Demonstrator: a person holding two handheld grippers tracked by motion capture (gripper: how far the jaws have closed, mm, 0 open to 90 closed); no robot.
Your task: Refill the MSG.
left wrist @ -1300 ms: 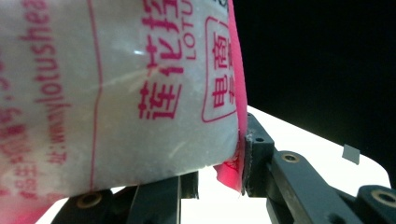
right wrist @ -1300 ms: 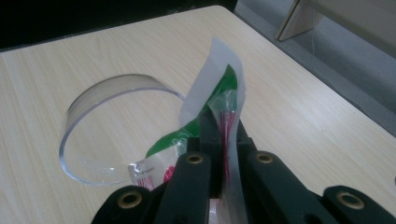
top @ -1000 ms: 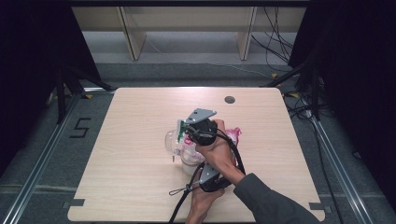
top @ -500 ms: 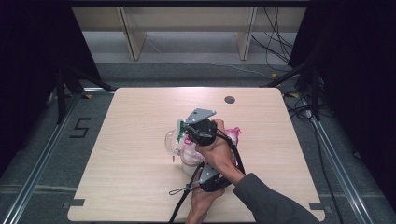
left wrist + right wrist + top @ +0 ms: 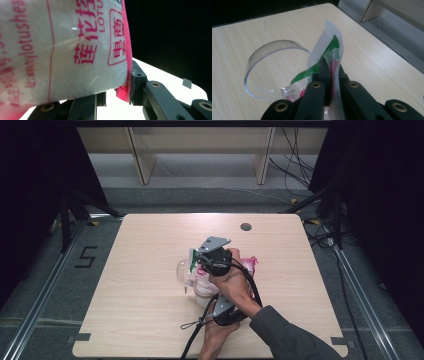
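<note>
Right now, on the table (image 5: 140,320):
Right gripper (image 5: 331,75): its two black jaws are squeezed tight on a thin green and white packet (image 5: 327,50), which sticks up from between them.
Clear round jar (image 5: 262,72): sits on the wood just beside that packet, its wide mouth open.
Left gripper (image 5: 117,87): its jaws are pressed on the pink edge of a white bag with pink writing (image 5: 62,50).
Both hands: close together near the middle of the table.

Even overhead light, dark surroundings, close bag (image 5: 62,50) blurred
</note>
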